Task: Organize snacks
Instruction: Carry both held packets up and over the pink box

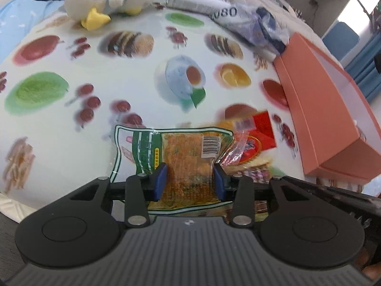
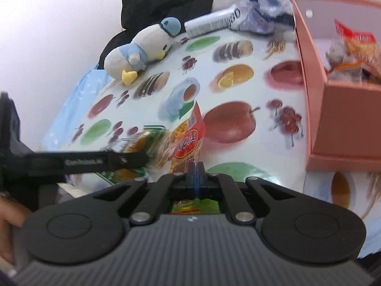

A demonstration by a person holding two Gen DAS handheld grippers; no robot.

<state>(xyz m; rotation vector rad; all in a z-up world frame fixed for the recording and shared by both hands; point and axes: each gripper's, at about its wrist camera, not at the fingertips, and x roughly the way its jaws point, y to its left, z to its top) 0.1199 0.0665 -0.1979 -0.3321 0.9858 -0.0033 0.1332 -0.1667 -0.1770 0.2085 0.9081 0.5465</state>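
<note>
My left gripper (image 1: 190, 178) is shut on a clear, green-edged snack packet (image 1: 185, 147) with orange contents; both blue pads press its sides just above the fruit-print tablecloth (image 1: 119, 90). Beside it to the right is a red snack packet (image 1: 257, 135), blurred. In the right wrist view my right gripper (image 2: 195, 174) is shut, its blue pads pinching the lower edge of that red snack packet (image 2: 188, 138), which stands up from the jaws. The left gripper (image 2: 95, 162) reaches in from the left over the green packet (image 2: 142, 140).
A salmon-pink open box (image 2: 316, 95) sits at the right and holds several snack packets (image 2: 357, 47); it also shows as the pink box (image 1: 321, 109). A plush penguin (image 2: 140, 52), a white tube (image 2: 209, 23) and a crumpled plastic bag (image 2: 262, 14) lie at the far edge.
</note>
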